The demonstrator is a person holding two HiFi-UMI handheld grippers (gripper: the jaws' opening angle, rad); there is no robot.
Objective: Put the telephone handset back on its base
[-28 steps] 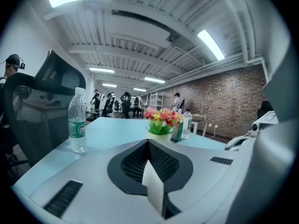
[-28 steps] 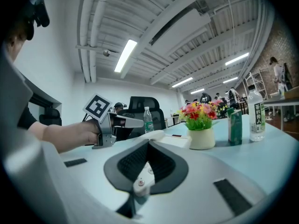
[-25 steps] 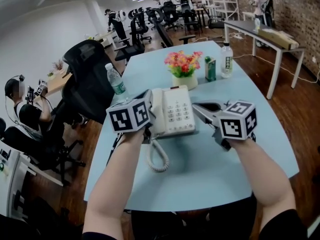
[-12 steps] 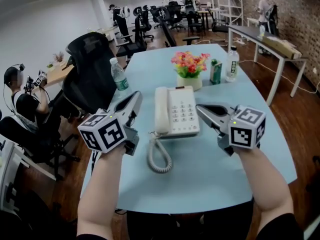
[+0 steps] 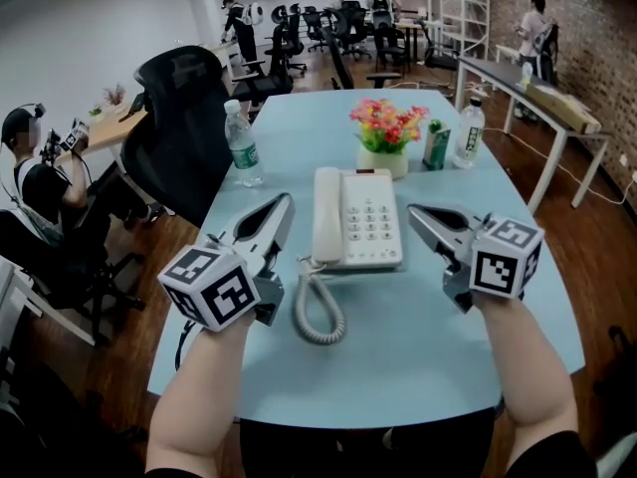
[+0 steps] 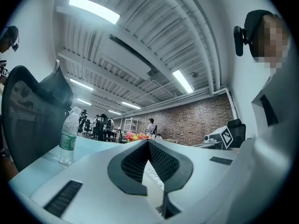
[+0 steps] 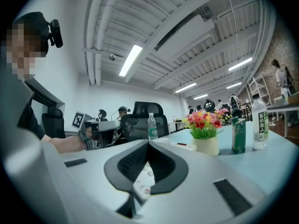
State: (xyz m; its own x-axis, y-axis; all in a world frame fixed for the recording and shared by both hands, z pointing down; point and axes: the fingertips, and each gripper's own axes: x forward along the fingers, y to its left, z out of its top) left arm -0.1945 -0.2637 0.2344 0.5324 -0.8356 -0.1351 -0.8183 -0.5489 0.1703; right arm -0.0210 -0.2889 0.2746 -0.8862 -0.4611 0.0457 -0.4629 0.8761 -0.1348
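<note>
The white telephone base [image 5: 370, 219] sits mid-table, and the handset [image 5: 326, 213] lies in its cradle along the base's left side. A coiled cord [image 5: 319, 314] loops toward me from it. My left gripper [image 5: 283, 206] hovers left of the phone, apart from the handset, shut with nothing between its tips. My right gripper [image 5: 415, 213] hangs right of the base, also shut and holding nothing. In the left gripper view the jaws [image 6: 147, 142] meet at the tip. In the right gripper view the gripper [image 7: 148, 143] is closed, with the phone's keypad [image 7: 145, 177] showing below.
Behind the phone stand a pot of flowers [image 5: 387, 132], a green carton [image 5: 435, 148] and a clear bottle [image 5: 470, 133]. Another water bottle [image 5: 242, 144] is at the table's left edge, beside a black office chair [image 5: 183, 127]. People sit and stand farther off.
My left gripper has drawn back from the handset, to the left and toward me, leaving the handset on the base. The right gripper has barely moved.
</note>
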